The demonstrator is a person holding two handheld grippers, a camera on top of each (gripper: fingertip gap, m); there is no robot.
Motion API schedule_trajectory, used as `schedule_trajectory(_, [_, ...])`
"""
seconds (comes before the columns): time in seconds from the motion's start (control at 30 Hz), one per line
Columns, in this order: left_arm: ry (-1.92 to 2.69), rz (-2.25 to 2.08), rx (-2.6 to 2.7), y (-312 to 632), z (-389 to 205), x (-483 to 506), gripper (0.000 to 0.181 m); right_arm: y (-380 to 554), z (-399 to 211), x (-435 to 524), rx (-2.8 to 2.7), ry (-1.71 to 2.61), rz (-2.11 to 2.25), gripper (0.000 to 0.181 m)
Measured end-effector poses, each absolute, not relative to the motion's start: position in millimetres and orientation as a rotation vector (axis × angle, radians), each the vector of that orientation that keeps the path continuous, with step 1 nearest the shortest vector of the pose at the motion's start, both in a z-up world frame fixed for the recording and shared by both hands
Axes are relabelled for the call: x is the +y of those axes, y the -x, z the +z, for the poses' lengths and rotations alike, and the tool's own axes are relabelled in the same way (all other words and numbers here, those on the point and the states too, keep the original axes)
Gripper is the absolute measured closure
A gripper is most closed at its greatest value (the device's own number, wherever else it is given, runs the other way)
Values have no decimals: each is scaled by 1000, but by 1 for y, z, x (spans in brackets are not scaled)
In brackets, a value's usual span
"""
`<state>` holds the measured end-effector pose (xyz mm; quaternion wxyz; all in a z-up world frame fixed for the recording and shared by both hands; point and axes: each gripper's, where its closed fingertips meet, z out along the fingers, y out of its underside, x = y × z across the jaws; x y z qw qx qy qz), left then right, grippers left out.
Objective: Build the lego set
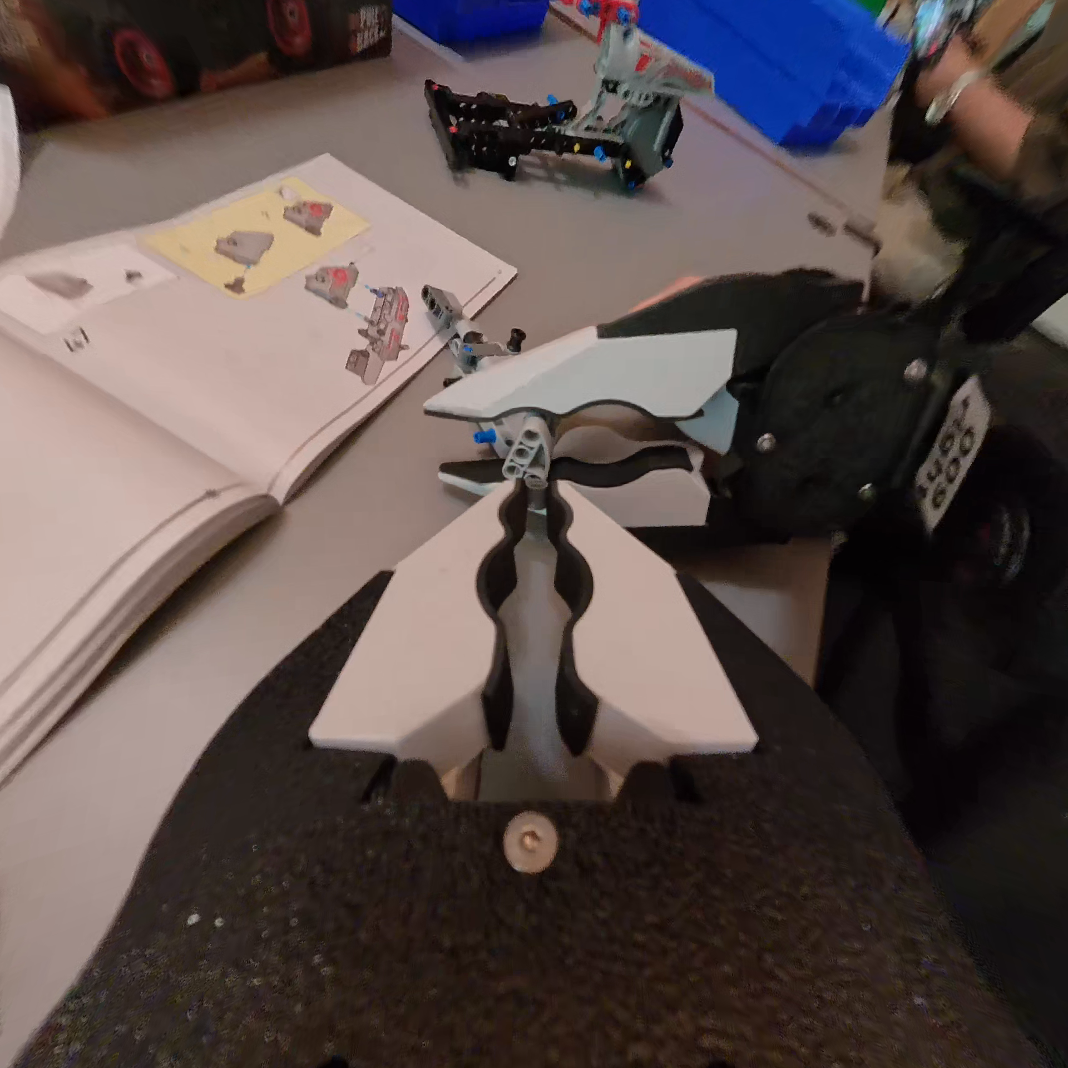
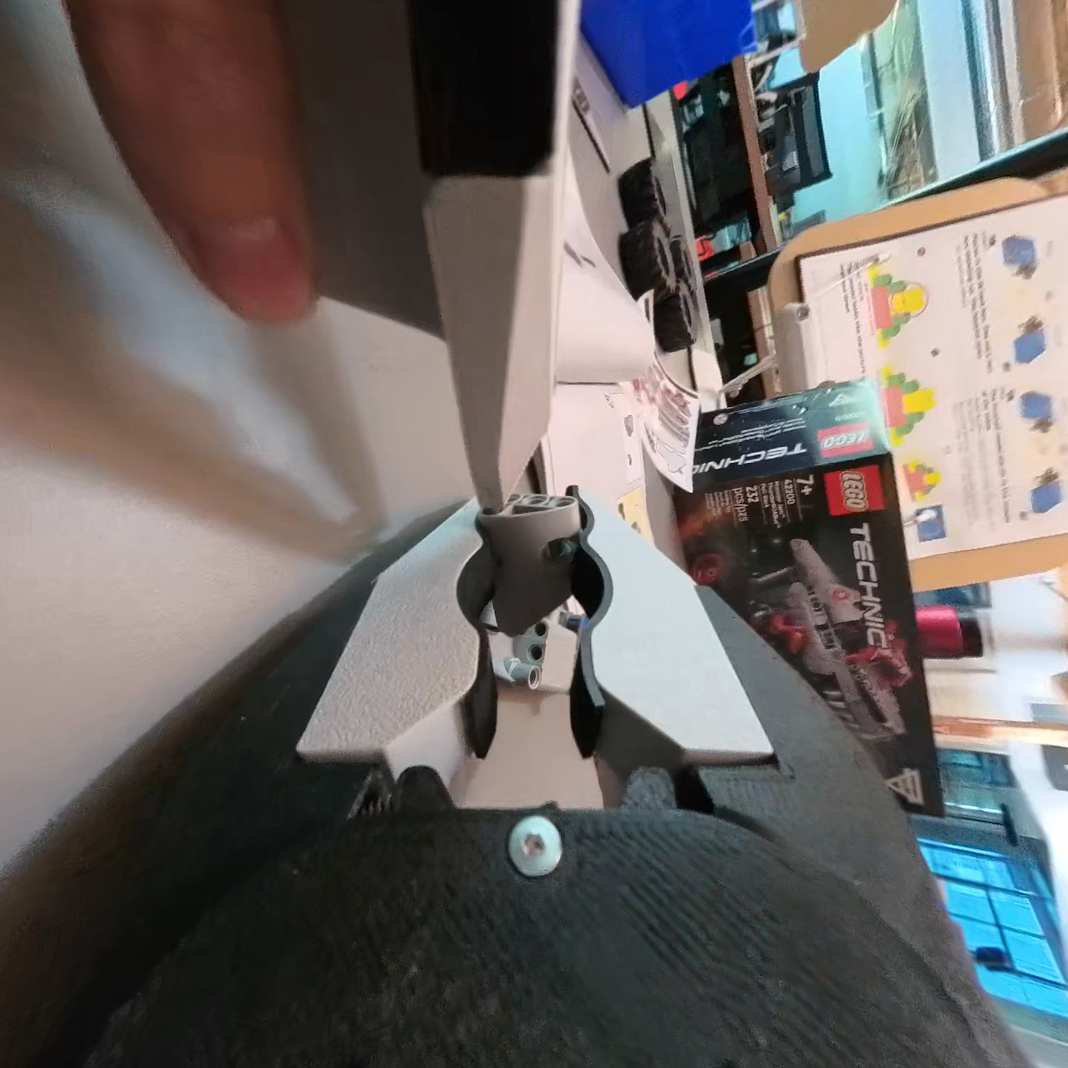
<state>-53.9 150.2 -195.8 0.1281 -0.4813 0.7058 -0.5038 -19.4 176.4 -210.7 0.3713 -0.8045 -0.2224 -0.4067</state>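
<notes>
A small grey Technic piece (image 1: pixel 527 456) with a blue pin is held above the table between both grippers. My left gripper (image 1: pixel 534 491) reaches up from below and is shut on the piece's lower end. My right gripper (image 1: pixel 456 439) comes in from the right, turned on its side, and is shut on the same piece. In the right wrist view the grey piece (image 2: pixel 520 578) sits between the right gripper's (image 2: pixel 531 520) black pads. A left gripper finger (image 2: pixel 497 358) comes down from above and touches the piece's top edge.
An open instruction booklet (image 1: pixel 231 358) lies at left, with a small loose assembly (image 1: pixel 462 329) at its corner. A part-built black and grey model (image 1: pixel 549 133) stands behind, near blue bins (image 1: pixel 780 75). The set box (image 2: pixel 809 607), black tyres (image 2: pixel 653 260) and a person's finger (image 2: pixel 254 260) are close. Left tips to right tips: about 4 cm.
</notes>
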Motion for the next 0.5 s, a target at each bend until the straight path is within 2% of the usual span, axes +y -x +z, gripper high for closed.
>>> schedule_trajectory(0.3, [973,-1080,2089,54,-199,151,176,18,-212,176,-598,2071,-1094,160])
schedule_trajectory(0.5, [973,-1120,2058,54,-194,150,176,18,-208,176,-563,2055,-1063,160])
